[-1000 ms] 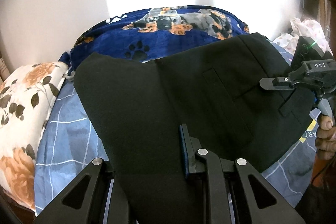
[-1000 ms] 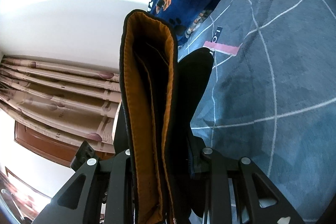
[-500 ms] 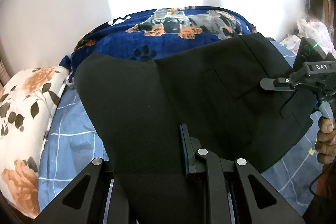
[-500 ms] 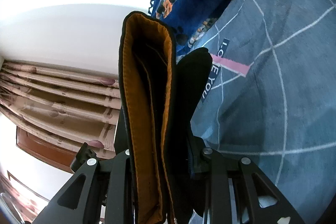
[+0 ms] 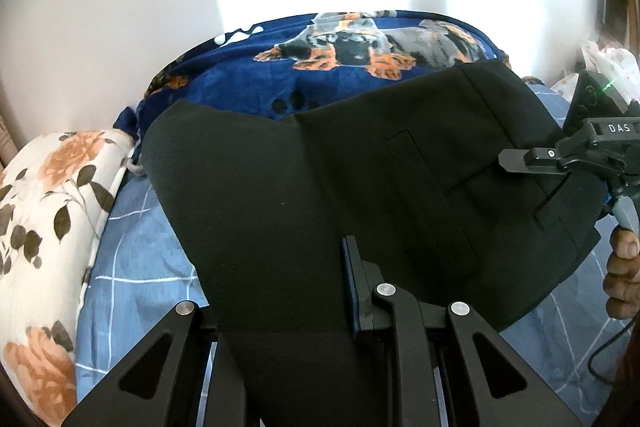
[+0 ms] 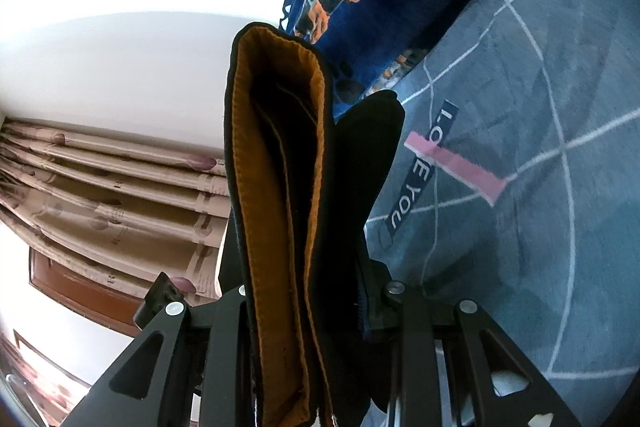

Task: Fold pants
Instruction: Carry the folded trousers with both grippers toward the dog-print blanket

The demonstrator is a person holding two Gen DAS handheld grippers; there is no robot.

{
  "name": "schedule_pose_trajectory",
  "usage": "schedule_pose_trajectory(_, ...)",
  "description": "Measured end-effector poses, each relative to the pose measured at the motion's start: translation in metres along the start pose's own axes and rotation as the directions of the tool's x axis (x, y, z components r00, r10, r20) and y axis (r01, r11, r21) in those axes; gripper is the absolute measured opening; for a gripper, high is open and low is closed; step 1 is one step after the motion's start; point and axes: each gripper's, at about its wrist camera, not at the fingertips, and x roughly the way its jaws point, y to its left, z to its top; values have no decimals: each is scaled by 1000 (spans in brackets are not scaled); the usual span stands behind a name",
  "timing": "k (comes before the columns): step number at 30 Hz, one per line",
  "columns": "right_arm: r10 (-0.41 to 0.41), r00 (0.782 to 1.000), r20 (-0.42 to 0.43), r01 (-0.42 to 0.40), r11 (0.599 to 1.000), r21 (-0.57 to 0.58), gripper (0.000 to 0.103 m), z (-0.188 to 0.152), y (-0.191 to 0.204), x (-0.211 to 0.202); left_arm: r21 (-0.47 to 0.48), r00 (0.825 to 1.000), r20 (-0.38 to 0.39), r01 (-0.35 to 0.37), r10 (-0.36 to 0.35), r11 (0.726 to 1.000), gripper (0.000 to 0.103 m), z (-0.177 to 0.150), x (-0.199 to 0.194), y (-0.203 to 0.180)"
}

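The black pants (image 5: 360,187) hang stretched between my two grippers above the bed. My left gripper (image 5: 288,311) is shut on the pants' near edge; the cloth hides its left finger. My right gripper (image 5: 516,163) shows at the right of the left wrist view, shut on the waistband end near a back pocket. In the right wrist view my right gripper (image 6: 304,307) is shut on the folded waistband (image 6: 280,187), whose orange lining faces the camera.
A blue checked bedsheet (image 5: 136,267) covers the bed below. A dark blue dog-print blanket (image 5: 352,55) lies at the back against the white wall. A floral pillow (image 5: 44,227) is at the left. Curtains (image 6: 100,195) hang to the side.
Both grippers have shifted slightly with the pants still stretched between them. The bedsheet lettering in the right wrist view has slid further into view. Both grips are unchanged.
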Motion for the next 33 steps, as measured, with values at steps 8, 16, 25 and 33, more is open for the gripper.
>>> schedule_pose_trajectory(8,-1,1000,-3,1,1000,2,26,13,-3,13,-6,1000,-6,-10,10,1000,20,10,20,14)
schedule_pose_trajectory(16,-6,1000,-8,6,1000,-4,26,30,-5,31,-18,1000,-11,-19,19,1000,20,18,39,28)
schedule_pose_trajectory(25,-19,1000,-19,19,1000,-8,26,45,-10,50,-27,999,-26,-22,22,999,20,21,59,37)
schedule_pose_trajectory(33,-22,1000,-21,22,1000,-4,26,55,-15,58,-41,999,-37,-18,17,999,20,22,73,42)
